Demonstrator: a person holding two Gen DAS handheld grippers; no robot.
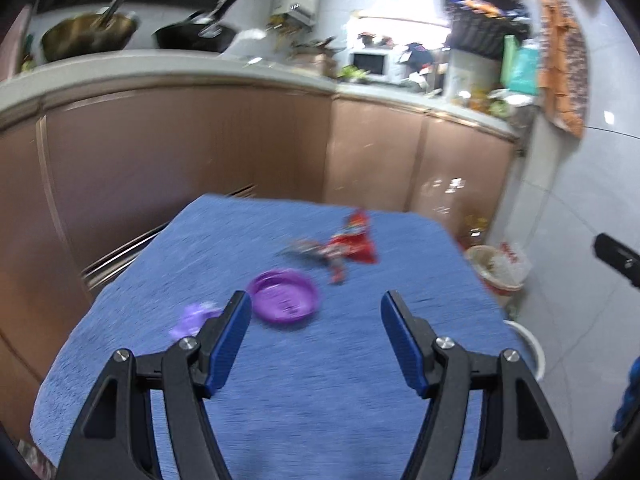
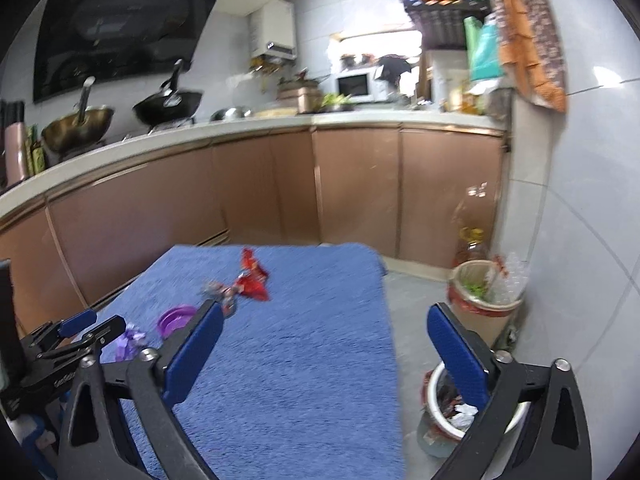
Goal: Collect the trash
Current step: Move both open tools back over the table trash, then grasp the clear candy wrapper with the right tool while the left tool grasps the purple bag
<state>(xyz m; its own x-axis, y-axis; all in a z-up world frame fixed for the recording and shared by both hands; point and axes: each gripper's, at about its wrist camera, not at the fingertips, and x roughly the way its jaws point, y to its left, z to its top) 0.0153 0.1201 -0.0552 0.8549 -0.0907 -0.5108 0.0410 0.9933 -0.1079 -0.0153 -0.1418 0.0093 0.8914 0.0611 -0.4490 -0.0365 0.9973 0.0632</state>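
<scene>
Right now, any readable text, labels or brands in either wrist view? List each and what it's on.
None can be read.
Red snack wrapper: print blurred.
Left hand-held gripper: white lettering on its body, too small and blurred.
Red-printed bag in the trash bin: marks illegible.
Oil bottle label: blurred.

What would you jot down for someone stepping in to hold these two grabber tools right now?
Left gripper: open, empty, over the blue cloth, nearest the purple lid.
Right gripper: open, empty, over the cloth's right edge, above the white bin on the floor.
Still on the cloth: red wrapper with a darker scrap beside it, the purple lid, and a purple wrapper at the left.
Done: the white bin already holds some crumpled trash. A second lined bin stands farther back by the wall.
Left: pick up every item on the cloth and drop it in a bin.
</scene>
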